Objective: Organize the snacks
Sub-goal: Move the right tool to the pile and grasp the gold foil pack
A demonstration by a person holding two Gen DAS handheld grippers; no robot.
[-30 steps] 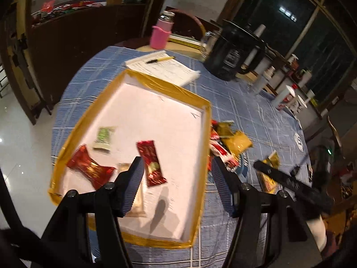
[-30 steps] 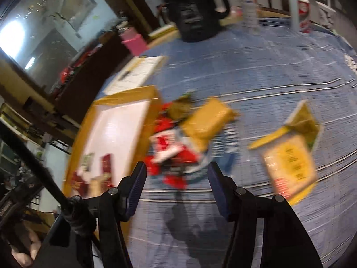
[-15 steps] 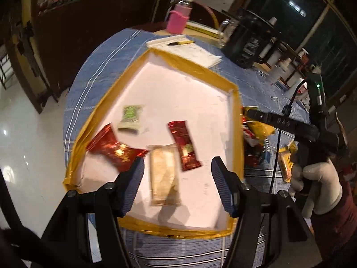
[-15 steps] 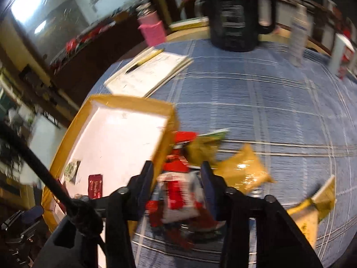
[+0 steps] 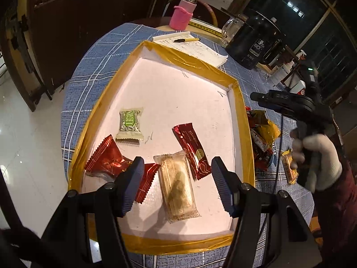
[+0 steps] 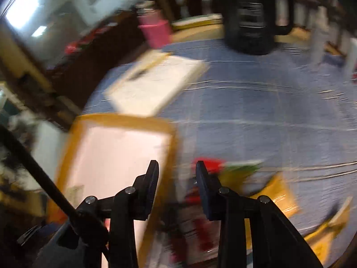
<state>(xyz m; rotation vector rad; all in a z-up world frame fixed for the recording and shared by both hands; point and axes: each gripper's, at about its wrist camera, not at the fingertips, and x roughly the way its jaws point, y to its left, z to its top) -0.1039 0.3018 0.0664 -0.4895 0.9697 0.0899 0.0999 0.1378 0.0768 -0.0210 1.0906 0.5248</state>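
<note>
A white tray with a gold taped rim (image 5: 242,120) lies on the blue checked tablecloth. In it lie a green-and-white packet (image 5: 130,124), a red pillow packet (image 5: 107,160), a dark red bar (image 5: 193,150) and a clear wrapped pastry (image 5: 178,187). My left gripper (image 5: 176,187) is open and empty, hovering over the pastry. A pile of red and yellow snacks (image 5: 262,136) lies right of the tray. My right gripper (image 6: 177,174) hangs above the tray's right rim (image 6: 174,154) by the pile (image 6: 245,174), jaws partly closed with nothing seen between them. That view is blurred.
A notepad with a pen (image 5: 191,47), a bottle in a pink sleeve (image 5: 181,14) and a black kettle (image 5: 256,42) stand at the table's far side. A loose yellow packet (image 5: 289,167) lies right of the pile. The table edge drops to a tiled floor on the left.
My left gripper has pulled back over the tray's near end. My right gripper has narrowed its jaws and swung left from the pile toward the tray rim.
</note>
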